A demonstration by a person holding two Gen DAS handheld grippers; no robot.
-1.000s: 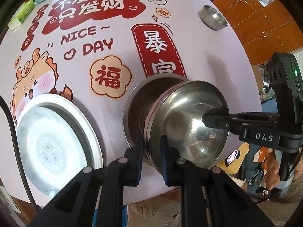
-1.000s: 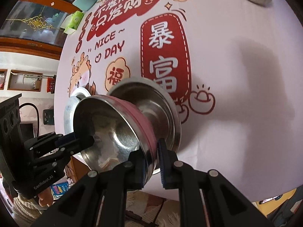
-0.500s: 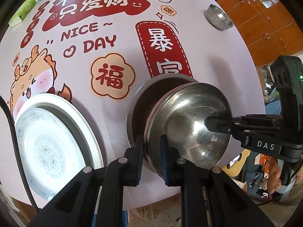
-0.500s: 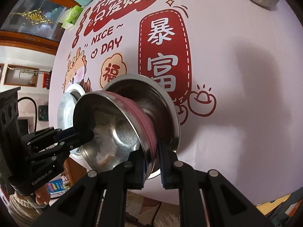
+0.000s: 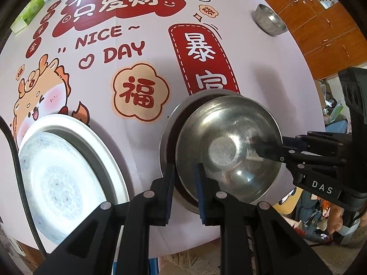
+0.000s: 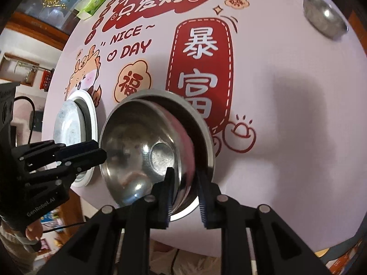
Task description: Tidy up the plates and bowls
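A steel bowl [image 5: 229, 146] [image 6: 146, 151] rests nested in a wider steel bowl [image 5: 169, 123] [image 6: 199, 119] near the table's front edge. My left gripper [image 5: 184, 171] grips the upper bowl's near rim, one pad inside and one outside; its jaws are just starting to open. My right gripper [image 6: 184, 176] straddles the opposite rim. Its jaws are opening, with a gap showing beside the bowl's wall. Each gripper shows in the other's view, the right gripper [image 5: 270, 149] reaching in from the right and the left gripper [image 6: 91, 151] from the left.
A white plate [image 5: 68, 165] [image 6: 75, 119] lies left of the nested bowls. A small steel bowl [image 5: 270, 20] [image 6: 325, 16] stands at the far right of the round table with its printed pink cloth [image 5: 142, 52]. A green tissue box [image 5: 29, 11] sits at the back left.
The held bowl has sunk from a tilt to lie flatter inside the wider bowl. My right gripper's jaws have spread apart; the left gripper's look almost the same.
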